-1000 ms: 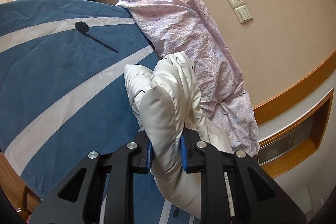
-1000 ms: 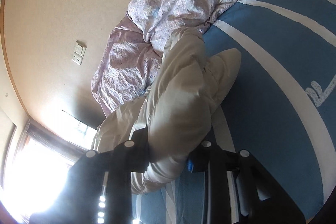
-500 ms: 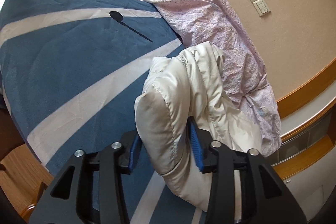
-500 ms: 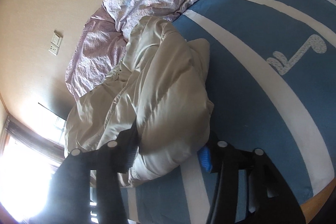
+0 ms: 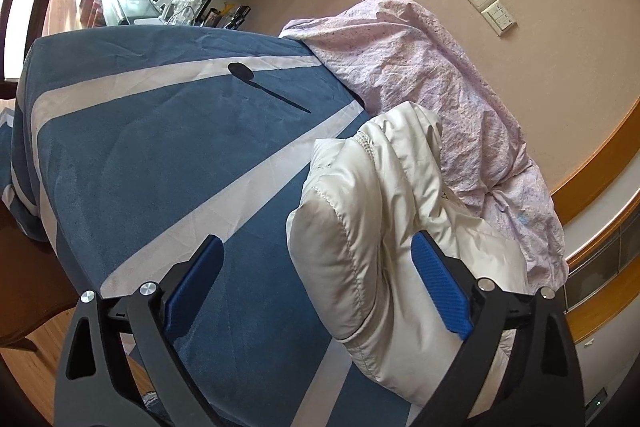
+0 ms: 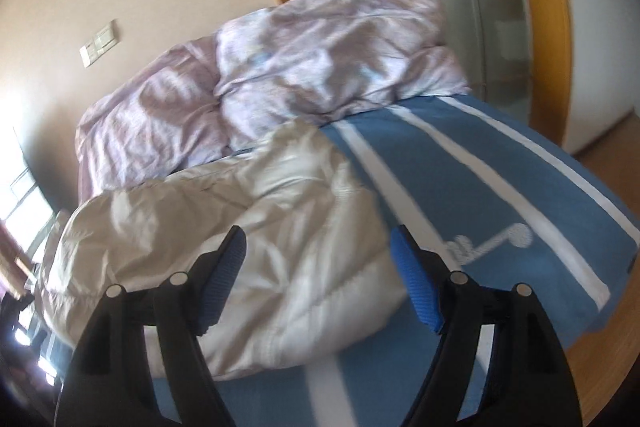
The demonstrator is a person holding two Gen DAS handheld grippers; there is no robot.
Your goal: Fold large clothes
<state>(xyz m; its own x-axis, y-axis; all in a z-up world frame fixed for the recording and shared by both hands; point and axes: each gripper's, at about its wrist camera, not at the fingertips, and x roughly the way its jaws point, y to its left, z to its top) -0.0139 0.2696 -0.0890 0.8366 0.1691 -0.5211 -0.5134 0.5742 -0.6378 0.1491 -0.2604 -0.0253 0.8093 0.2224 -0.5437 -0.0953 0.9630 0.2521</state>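
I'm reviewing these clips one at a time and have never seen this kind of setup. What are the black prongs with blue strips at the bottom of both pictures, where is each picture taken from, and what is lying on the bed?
No robot arm is involved: a person holds a two-finger gripper in each hand, and each one carries a wide-angle camera that looks forward along its fingers. The black prongs with blue pads are those fingers.

One picture is from the left gripper, the other from the right gripper. Both stand open and hold nothing.

Both look at a bed with a blue bedspread that has white stripes. On it lies a bunched white padded jacket, the garment to be folded. In the left view its near end sits between the open fingers, close against one pad. In the right view it lies under and ahead of the fingers. Behind it, against the wall, is a crumpled pink quilt. The right picture is blurred.
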